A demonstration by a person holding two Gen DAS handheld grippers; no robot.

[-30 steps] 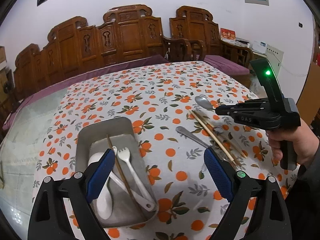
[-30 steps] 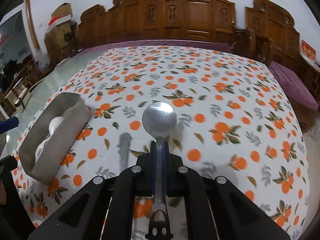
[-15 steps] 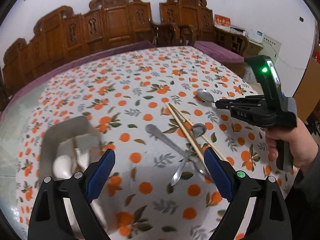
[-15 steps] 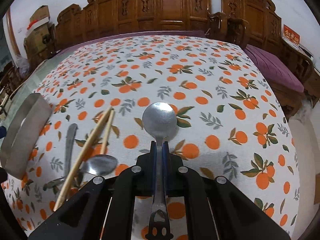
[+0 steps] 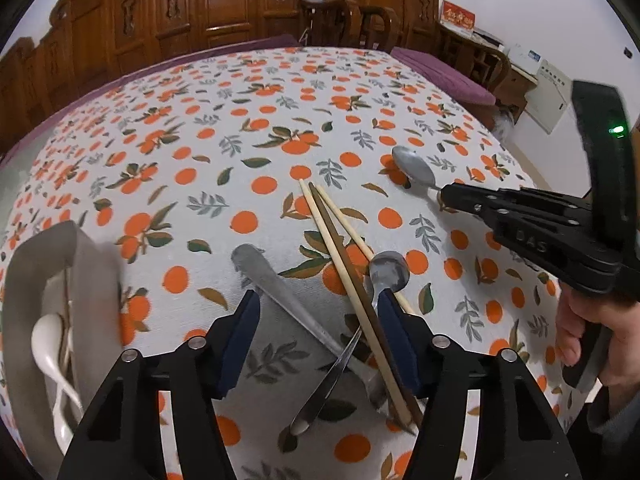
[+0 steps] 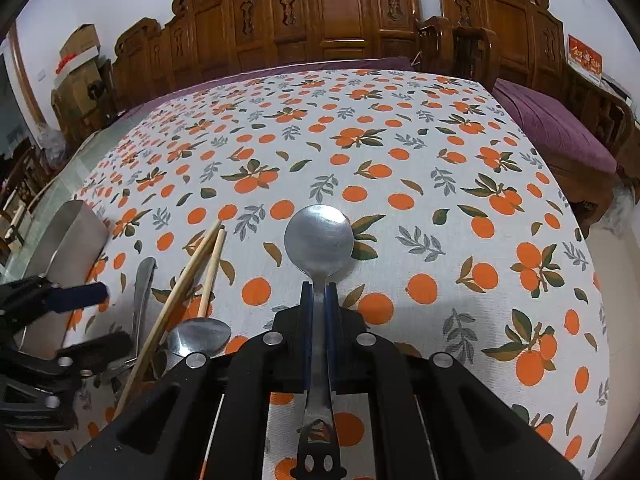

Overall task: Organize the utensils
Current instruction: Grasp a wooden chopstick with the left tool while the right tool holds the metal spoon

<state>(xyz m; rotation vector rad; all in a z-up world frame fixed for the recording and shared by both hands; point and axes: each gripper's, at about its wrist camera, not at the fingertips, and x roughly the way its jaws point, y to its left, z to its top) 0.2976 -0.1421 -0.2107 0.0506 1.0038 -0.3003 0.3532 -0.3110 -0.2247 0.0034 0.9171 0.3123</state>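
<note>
My left gripper [image 5: 316, 312] is open and hangs low over a loose pile on the orange-print tablecloth: a metal knife [image 5: 280, 284], a metal spoon [image 5: 388, 270] and several chopsticks [image 5: 344, 256], which lie between and around its blue fingers. My right gripper [image 6: 319, 292] is shut on a metal spoon [image 6: 319, 236], bowl forward, held above the cloth; it also shows in the left wrist view [image 5: 414, 166]. A metal tray [image 5: 28, 264] at the left holds a white spoon [image 5: 44, 336] and other utensils.
Carved wooden chairs [image 6: 320, 12] line the table's far side. The table's right edge [image 6: 576, 184] drops to a purple cushion. The left gripper's arm [image 6: 52, 344] shows at the left of the right wrist view, beside the tray [image 6: 64, 236].
My left gripper has moved right from over the tray to over the utensil pile, dropped lower, and its jaws have narrowed. My right gripper holds the spoon, shifted right.
</note>
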